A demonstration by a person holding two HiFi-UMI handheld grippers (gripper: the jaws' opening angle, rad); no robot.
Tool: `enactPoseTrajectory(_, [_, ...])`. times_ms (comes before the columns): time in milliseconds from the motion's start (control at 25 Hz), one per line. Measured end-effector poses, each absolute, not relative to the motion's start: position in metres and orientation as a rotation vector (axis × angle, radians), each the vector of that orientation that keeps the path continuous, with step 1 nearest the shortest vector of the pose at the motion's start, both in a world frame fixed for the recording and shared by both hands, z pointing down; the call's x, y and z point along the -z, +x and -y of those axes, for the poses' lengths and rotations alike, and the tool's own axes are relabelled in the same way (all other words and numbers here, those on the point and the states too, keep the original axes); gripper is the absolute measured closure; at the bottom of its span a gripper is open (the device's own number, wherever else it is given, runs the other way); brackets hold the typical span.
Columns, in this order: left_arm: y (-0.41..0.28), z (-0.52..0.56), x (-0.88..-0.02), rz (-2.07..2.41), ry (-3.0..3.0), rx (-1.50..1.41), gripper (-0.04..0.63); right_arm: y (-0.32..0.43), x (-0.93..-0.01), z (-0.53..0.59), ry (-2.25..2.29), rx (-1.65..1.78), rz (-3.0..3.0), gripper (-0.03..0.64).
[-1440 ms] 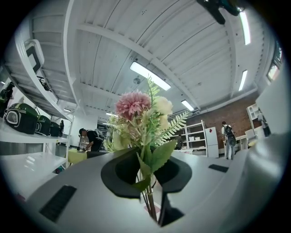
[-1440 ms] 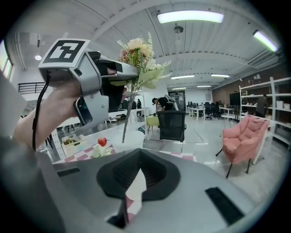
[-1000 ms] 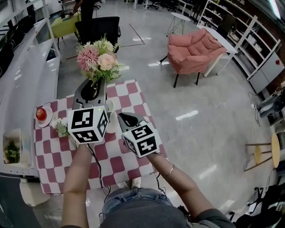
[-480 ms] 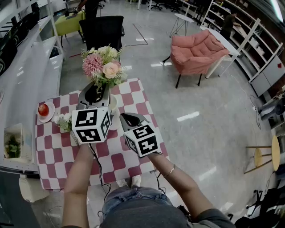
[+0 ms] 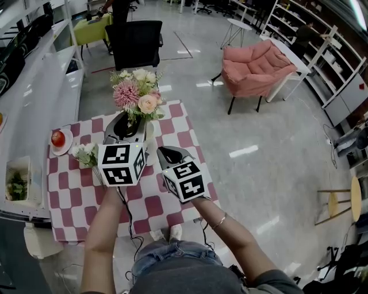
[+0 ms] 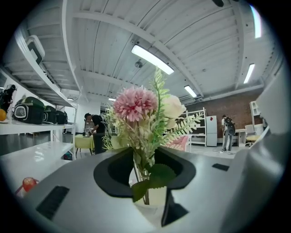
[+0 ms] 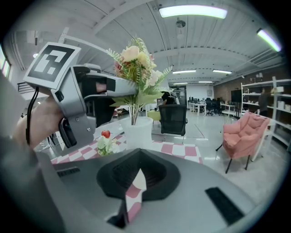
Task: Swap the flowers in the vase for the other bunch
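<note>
Pink flowers [image 5: 138, 92] stand in the white vase [image 7: 136, 132] near the table's [image 5: 75, 195] far edge. The left gripper's [image 5: 127, 122] jaws, just opening, loosely flank the stems. The right gripper [image 5: 167, 154] is closed and empty.

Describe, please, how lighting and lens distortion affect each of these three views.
Head view: evenly lit, lamp reflections glare on the glossy floor, edges bowed. Left gripper view: fisheye with black corners, bouquet sharp, ceiling lamp blown out. Right gripper view: same fisheye, strip light overexposed.

The left gripper [image 6: 146, 182] points level, its jaws having just been opening, parted around the flower stems [image 6: 145, 195]. The right gripper [image 7: 137, 179] tilts slightly downward beside it, jaws together and empty.
</note>
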State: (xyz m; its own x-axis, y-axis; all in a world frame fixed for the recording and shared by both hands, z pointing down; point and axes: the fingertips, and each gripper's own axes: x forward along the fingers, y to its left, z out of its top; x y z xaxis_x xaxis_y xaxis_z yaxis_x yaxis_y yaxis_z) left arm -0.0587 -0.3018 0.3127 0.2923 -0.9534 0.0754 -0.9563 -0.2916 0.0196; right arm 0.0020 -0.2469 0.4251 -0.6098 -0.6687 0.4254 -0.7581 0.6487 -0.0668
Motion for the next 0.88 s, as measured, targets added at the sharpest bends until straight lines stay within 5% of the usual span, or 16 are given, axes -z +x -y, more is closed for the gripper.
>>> enactPoseTrajectory(880, [-0.061,0.282,-0.356,1.782,2.401,-0.169,0.365,0.007,-0.432,0.24,1.155,-0.369,2.497,0.607])
